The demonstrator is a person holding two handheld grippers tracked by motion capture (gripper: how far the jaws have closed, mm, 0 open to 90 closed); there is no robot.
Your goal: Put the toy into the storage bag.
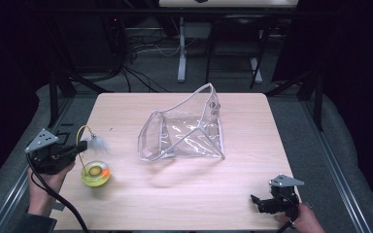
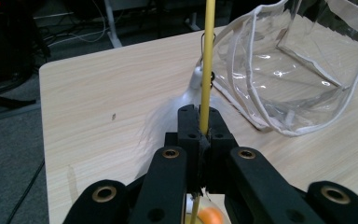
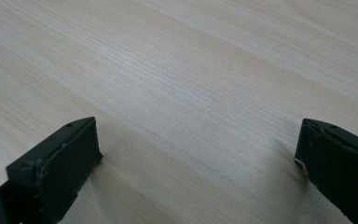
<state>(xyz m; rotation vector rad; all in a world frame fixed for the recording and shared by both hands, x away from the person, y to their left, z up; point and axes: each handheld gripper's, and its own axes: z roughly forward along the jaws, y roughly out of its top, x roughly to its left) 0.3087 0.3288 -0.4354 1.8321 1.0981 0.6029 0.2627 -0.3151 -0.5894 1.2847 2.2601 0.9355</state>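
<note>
A cat toy lies at the table's left: a yellow-green ball base [image 1: 95, 174] with an orange bit inside, a thin yellow wand [image 1: 81, 136] arching up from it, and a white feather [image 1: 98, 143] at the wand's tip. My left gripper [image 1: 80, 146] is shut on the yellow wand [image 2: 207, 79], with the feather [image 2: 191, 93] just beyond its jaws. A clear plastic pouch [image 1: 184, 128] with white trim stands open mid-table; its mouth [image 2: 279, 70] faces my left gripper. My right gripper [image 1: 258, 201] rests open near the front right corner, with bare wood between its fingers [image 3: 58, 161].
The wooden table [image 1: 184, 194] has a person's hands at its front left and right corners. Beyond its far edge are cables and table legs [image 1: 181, 53] on a grey floor. Dark curtains close off both sides.
</note>
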